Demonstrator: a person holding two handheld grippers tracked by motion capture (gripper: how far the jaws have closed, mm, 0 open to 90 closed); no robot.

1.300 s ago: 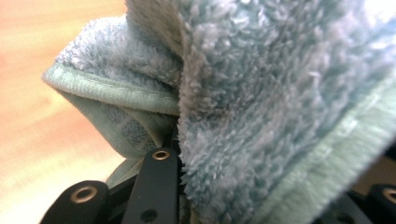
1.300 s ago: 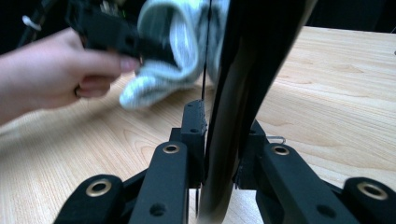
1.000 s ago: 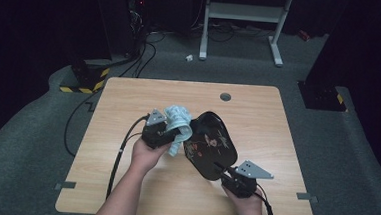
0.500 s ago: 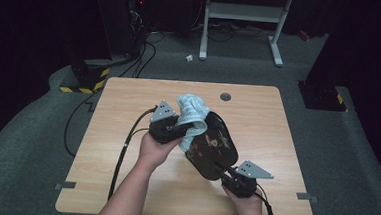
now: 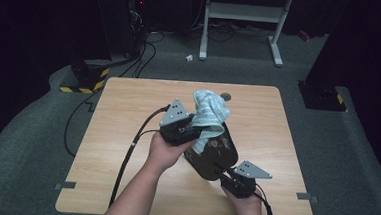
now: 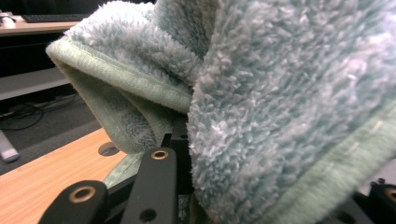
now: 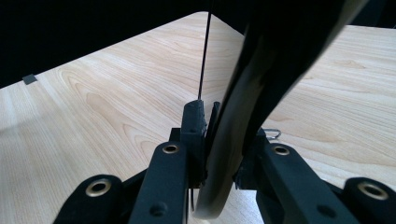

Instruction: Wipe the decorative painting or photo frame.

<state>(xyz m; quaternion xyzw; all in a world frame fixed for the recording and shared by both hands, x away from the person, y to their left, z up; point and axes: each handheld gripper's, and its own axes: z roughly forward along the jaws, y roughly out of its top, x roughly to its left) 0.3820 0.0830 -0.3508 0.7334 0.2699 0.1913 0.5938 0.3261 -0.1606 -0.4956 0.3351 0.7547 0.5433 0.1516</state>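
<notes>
The right gripper [image 5: 223, 173] clamps the near rim of the black pan [image 5: 214, 156], steadying it tilted so the left gripper [image 5: 195, 131], shut on the towel [image 5: 209, 111], can wipe it.

A light wooden table [image 5: 127, 133] on grey carpet, a round grommet hole [image 5: 225, 95] near its far edge.

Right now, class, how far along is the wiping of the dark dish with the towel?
Done: both things are gripped. In hand: the right gripper clamps the dark dish by its rim, and the left gripper holds the towel above it. Left: whether wiping remains can't be told.
</notes>
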